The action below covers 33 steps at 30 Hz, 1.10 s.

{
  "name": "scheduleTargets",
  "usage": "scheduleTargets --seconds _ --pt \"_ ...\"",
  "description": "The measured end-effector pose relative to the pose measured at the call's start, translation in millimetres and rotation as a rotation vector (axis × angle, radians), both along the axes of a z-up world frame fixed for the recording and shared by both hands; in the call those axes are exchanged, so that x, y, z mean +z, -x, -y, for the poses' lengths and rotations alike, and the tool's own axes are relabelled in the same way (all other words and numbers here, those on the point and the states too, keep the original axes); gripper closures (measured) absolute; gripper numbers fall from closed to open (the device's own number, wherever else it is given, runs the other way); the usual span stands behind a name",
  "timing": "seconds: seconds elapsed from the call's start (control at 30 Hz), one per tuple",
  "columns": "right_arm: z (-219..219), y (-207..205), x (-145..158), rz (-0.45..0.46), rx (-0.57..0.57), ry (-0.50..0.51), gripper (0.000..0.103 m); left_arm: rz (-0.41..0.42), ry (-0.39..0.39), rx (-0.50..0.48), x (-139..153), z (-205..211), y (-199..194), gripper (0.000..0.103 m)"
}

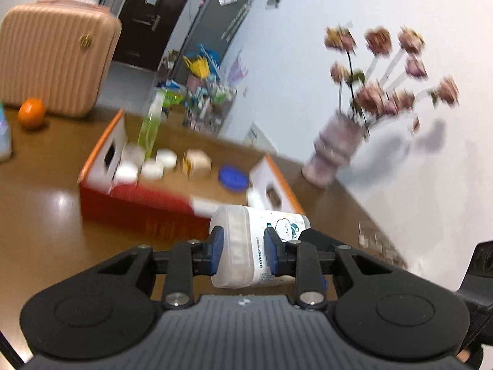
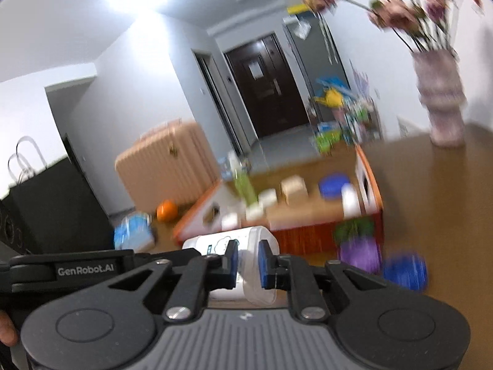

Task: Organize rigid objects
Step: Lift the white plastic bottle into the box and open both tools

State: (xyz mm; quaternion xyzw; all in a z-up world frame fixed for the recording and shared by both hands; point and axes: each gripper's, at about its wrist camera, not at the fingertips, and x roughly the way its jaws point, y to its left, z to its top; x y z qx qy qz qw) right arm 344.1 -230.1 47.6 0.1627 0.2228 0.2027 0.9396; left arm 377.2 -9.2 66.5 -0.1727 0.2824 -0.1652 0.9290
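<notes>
White bottle (image 1: 255, 243): lying on its side, clear of the desk (image 1: 46, 209), just short of the orange-edged box (image 1: 101, 151). Left tongs (image 1: 243, 254) are clamped on its cap end; right tongs (image 2: 248, 262) are closed on the bottle, near its translucent end. Box already holds small white jars (image 1: 151, 169), a blue lid (image 1: 232, 178) and a green bottle (image 1: 148, 135). Judgement: carry both grips level, clear the near box wall, lower into bare floor beside the lid, and release both ends together to prevent rolling.
</notes>
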Motion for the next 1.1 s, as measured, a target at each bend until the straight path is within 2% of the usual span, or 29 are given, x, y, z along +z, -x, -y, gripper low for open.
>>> scheduleTargets --seconds 0.13,0.3,0.43,0.5,0.6,0.7,0.8,0.9,0.97,1.03,1.1 --pt "1 -70 17 0.002 -0.024 -0.008 0.089 -0.022 0.002 0.010 7 3 -77 0.074" --pt "-1 -174 -6 -0.145 -0.033 -0.039 0.089 -0.150 -0.009 0.010 -25 0 -174 0.075" --pt "-11 -226 -33 -0.261 -0.028 -0.011 0.089 -0.215 -0.059 0.016 -52 -4 -207 0.074" --pt "-26 -241 -44 -0.307 -0.021 0.047 0.088 -0.249 -0.063 0.035 -63 -10 -216 0.075" --pt "-41 -251 -56 -0.330 -0.011 0.067 0.079 -0.280 -0.075 0.058 -73 -15 -222 0.074" --pt "-42 -250 -63 -0.330 -0.004 0.034 0.079 -0.274 -0.087 0.065 -70 -20 -220 0.071" --pt "-35 -245 -55 -0.306 -0.018 0.026 0.075 -0.240 -0.114 0.072 -55 -26 -209 0.070" --pt "-22 -232 -34 -0.263 -0.024 0.043 0.068 -0.183 -0.144 0.077 -35 -29 -187 0.060" --pt "-11 -221 -17 -0.226 -0.032 0.092 0.056 -0.134 -0.187 0.067 -25 -32 -167 0.046" --pt "-4 -204 -2 -0.183 -0.017 0.186 0.045 -0.113 -0.245 0.076 -17 -35 -146 0.042" --pt "1 -186 10 -0.152 -0.011 0.267 0.042 -0.092 -0.306 0.106 -11 -38 -126 0.040"
